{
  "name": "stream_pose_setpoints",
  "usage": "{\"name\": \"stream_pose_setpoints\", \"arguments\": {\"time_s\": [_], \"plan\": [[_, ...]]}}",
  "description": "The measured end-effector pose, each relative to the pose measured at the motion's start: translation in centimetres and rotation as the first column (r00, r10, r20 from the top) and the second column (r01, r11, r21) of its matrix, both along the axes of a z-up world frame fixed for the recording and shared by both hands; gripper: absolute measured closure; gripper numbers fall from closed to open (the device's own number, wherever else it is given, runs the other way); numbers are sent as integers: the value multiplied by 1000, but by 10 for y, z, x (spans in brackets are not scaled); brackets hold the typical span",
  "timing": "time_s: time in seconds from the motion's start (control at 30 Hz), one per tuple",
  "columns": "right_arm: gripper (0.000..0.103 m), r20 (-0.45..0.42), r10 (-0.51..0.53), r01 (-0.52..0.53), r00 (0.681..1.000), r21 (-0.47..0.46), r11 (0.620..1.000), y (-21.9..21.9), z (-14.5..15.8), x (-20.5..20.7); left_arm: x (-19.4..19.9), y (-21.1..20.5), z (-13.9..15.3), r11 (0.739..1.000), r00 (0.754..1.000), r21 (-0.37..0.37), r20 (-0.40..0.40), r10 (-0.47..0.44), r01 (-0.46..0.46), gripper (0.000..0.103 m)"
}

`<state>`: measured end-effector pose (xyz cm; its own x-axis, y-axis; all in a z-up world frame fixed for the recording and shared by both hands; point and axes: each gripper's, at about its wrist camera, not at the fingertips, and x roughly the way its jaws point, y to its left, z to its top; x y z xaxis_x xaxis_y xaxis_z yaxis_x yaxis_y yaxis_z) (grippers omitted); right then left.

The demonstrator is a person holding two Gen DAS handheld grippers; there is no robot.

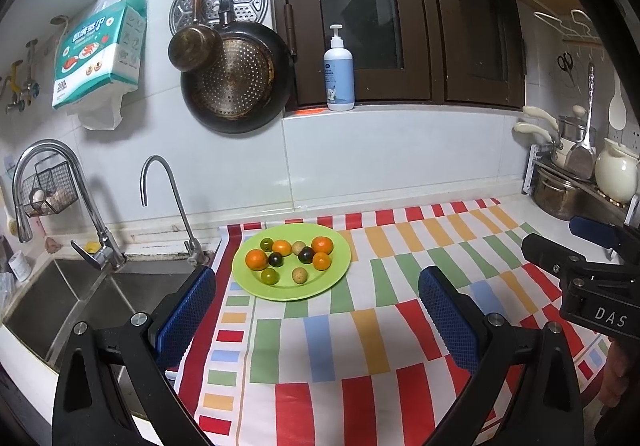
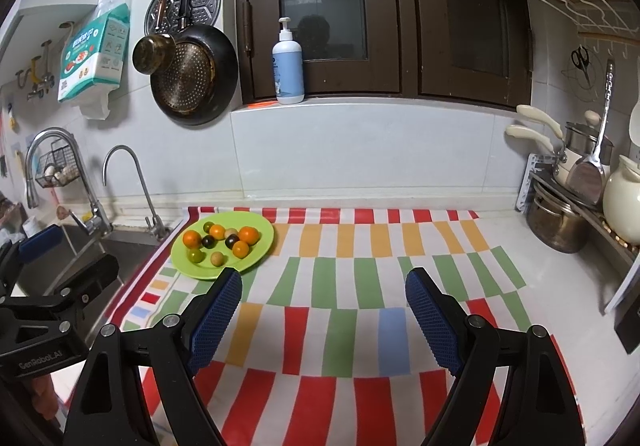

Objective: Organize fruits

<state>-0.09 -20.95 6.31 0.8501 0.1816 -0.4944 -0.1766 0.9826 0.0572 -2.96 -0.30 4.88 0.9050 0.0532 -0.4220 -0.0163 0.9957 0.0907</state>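
A green plate sits on the striped cloth near the sink. It holds several small fruits: orange ones, dark ones, green ones and tan ones. My left gripper is open and empty, in front of the plate. My right gripper is open and empty, to the right of the plate. Each gripper also shows at the edge of the other's view: the right one, the left one.
A steel sink with two faucets lies left of the cloth. Pots and a white jug stand on a rack at the right. A pump bottle stands on the window ledge. Pans hang on the wall.
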Motion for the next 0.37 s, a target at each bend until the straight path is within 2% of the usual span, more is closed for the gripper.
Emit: {"name": "stream_pose_setpoints", "arguments": {"time_s": [0.37], "plan": [[18,-2,1,-1,1000,-3,1000,-3,-2,-1,2,4,-2,1000,1000,-12,-14,7,-7,0]]}}
